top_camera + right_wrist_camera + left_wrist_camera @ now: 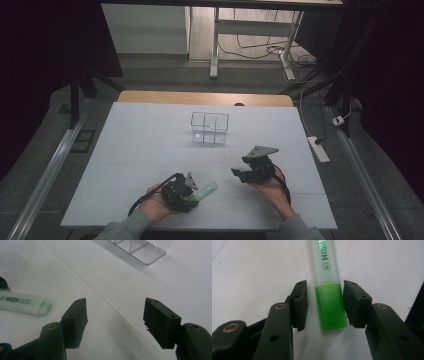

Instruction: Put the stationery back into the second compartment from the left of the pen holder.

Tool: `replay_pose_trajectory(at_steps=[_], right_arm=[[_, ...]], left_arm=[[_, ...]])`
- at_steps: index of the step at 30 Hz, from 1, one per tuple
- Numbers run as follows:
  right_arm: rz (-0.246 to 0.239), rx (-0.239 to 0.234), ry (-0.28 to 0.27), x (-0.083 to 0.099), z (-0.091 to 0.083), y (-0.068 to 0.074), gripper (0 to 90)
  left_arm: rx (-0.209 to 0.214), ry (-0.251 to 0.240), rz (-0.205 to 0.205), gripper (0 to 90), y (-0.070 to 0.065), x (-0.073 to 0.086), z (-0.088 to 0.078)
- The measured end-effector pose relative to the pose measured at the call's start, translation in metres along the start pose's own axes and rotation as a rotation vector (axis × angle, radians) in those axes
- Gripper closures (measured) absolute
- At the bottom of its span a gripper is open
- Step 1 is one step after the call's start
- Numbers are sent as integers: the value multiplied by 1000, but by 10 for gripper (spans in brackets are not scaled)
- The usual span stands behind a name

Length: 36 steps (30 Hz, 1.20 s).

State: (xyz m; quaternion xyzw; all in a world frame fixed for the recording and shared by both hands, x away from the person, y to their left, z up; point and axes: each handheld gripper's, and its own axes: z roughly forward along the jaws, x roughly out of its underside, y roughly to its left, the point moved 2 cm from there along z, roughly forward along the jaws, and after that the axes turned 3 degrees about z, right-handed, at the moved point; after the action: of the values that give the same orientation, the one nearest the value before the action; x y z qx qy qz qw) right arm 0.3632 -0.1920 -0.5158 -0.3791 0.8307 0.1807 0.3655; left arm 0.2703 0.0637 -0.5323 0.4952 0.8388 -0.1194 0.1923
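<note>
A highlighter (206, 190) with a pale clear barrel and a green end lies on the white table sheet (140, 150) near the front edge. My left gripper (194, 194) is low over it. In the left gripper view the green end (329, 305) sits between the jaws of the left gripper (325, 305). The right pad (352, 302) is against the highlighter and the left pad (300, 302) stands a little off it. My right gripper (238, 172) hovers to the right with its jaws wide and nothing between them (115, 315). The highlighter (25, 303) shows at its left.
A clear plastic organiser (210, 127) with compartments stands at the middle of the sheet, its corner (140, 250) ahead of the right gripper. Beyond the table's wooden far edge are desk legs and cables. A power strip (318, 148) lies on the floor at the right.
</note>
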Motion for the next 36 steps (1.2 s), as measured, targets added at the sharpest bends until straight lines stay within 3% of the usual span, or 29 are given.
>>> replay_pose_trajectory(at_steps=[5,14,22,30,36], right_arm=[[-1,7,-4,0,0,0,357],[-5,2,-18,-1,-4,0,358],[-13,-12,-29,-1,-6,-1,354],[-76,-48,-51,-5,-9,8,331],[-149,-101,-27,-9,-11,18,282]], left_arm=[[1,6,4,666,1,-2,0],[-21,-16,48,670,3,0,-1],[5,-96,9,670,22,10,-19],[17,-163,-7,670,39,16,-41],[37,-176,17,670,45,14,-45]])
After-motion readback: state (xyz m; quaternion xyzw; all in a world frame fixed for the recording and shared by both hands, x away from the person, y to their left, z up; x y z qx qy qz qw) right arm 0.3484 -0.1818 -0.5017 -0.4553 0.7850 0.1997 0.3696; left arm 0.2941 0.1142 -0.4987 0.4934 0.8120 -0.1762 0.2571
